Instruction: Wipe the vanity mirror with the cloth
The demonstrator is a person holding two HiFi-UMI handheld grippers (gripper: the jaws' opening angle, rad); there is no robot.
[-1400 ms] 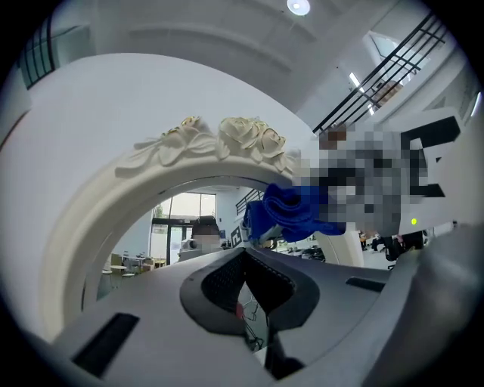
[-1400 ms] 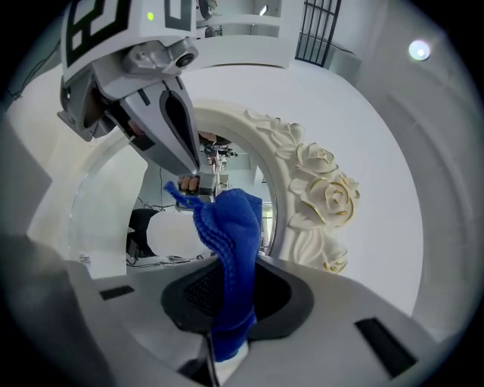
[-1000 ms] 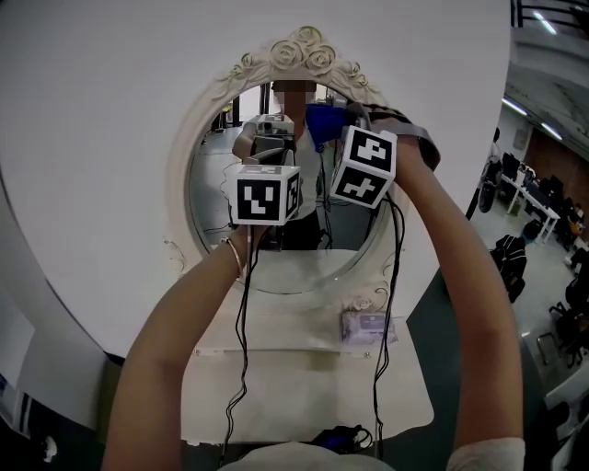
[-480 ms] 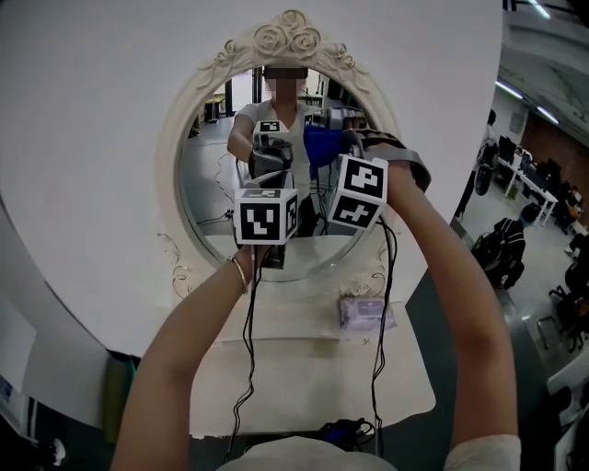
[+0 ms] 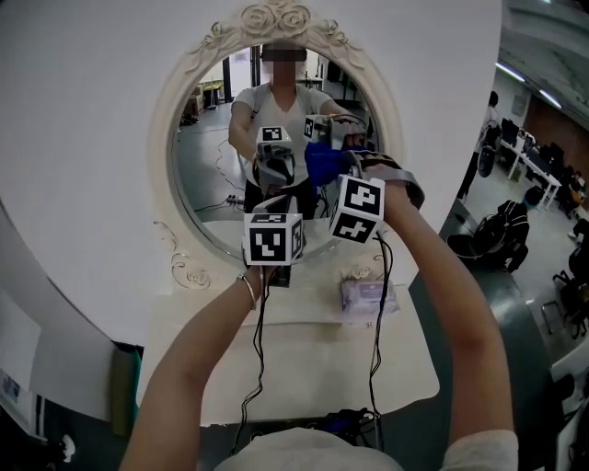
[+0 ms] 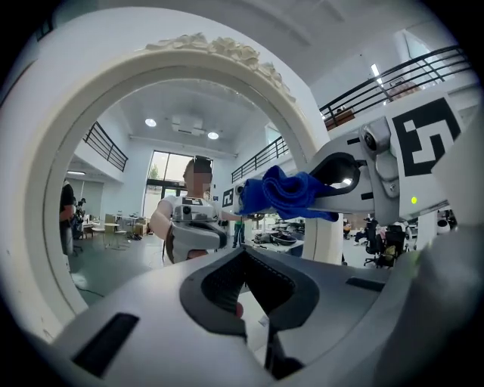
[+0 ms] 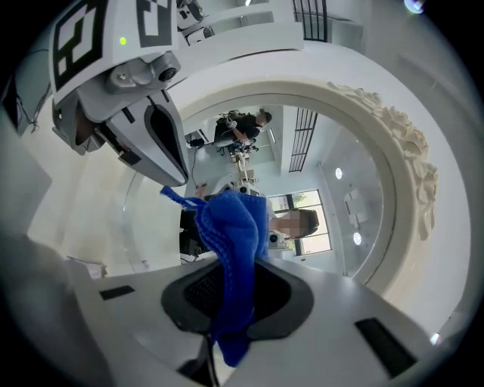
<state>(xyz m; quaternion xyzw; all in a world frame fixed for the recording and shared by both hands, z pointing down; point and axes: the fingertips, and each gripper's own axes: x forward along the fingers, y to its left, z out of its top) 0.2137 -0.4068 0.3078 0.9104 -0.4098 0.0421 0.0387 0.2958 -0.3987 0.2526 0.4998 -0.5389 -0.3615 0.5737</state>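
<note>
Well, the right gripper (image 7: pixel 227 291) pinches the blue cloth (image 7: pixel 231 227), the vanity mirror (image 5: pixel 207 175) straight ahead, seemingly just short of touching; the left gripper (image 6: pixel 243 261) hangs beside it, jaws together, empty.

Pinching a blue woven cloth (image 7: pixel 231 242) that is soft, nubbly and matt, in the right gripper (image 7: pixel 236 302) of smooth, matt grey plastic. Facing glossy, flawless glass in the oval vanity mirror (image 5: pixel 207 175), ringed by a white carved frame (image 5: pixel 276 20) looking painted and satin. Showing the same matt plastic on the left gripper (image 6: pixel 246 291).
</note>
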